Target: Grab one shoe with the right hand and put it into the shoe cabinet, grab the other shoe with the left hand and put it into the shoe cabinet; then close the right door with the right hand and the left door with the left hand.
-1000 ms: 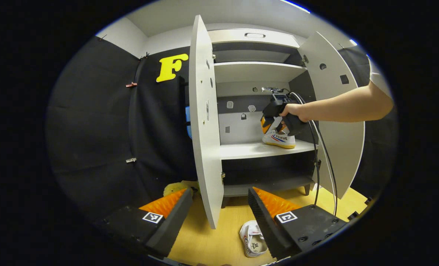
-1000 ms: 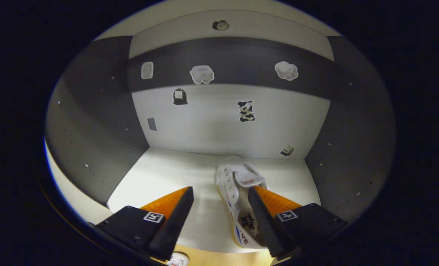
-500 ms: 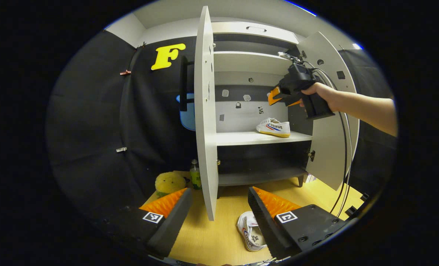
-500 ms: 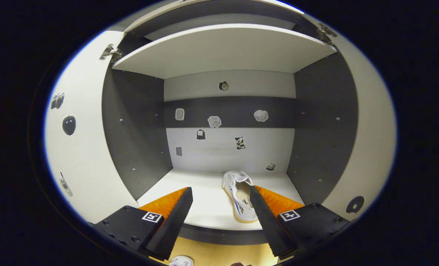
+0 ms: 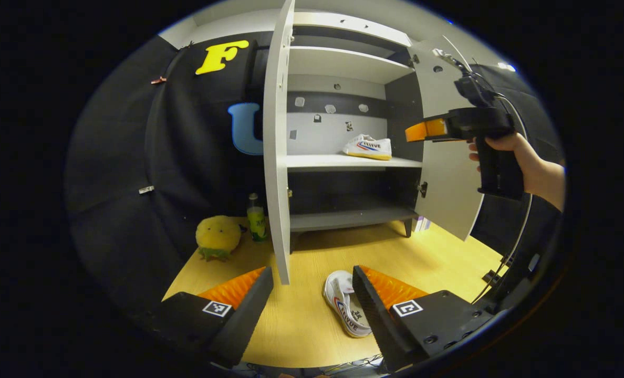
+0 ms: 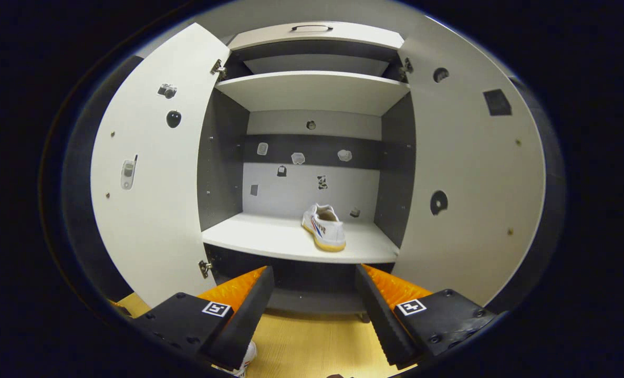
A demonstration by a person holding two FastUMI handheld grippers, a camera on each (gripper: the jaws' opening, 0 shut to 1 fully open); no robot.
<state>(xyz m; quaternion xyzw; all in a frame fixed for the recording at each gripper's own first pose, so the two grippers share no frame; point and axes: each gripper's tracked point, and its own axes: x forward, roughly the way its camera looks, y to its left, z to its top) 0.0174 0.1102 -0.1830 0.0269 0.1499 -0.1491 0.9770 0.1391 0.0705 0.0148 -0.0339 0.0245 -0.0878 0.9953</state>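
Note:
One white shoe (image 5: 367, 147) (image 6: 324, 227) rests on the middle shelf (image 6: 270, 242) of the shoe cabinet, toward its right side. The other white shoe (image 5: 345, 306) lies on the wooden floor in the left gripper view, just in front of my open left gripper (image 5: 312, 291), partly behind the right finger. My right gripper (image 6: 314, 294) is open and empty, held back in front of the cabinet. In the left gripper view a hand holds it (image 5: 422, 130) beside the right door (image 5: 443, 178). Both doors stand open; the left door (image 5: 275, 142) is edge-on.
A yellow plush toy (image 5: 217, 236) and a green bottle (image 5: 256, 219) sit on the floor left of the cabinet. A cable (image 5: 511, 241) hangs from the right gripper. An upper shelf (image 6: 312, 89) and a low shelf (image 5: 343, 218) are bare.
My right gripper has pulled out of the cabinet and back, leaving the shoe on the shelf. My left gripper has tilted down toward the floor shoe.

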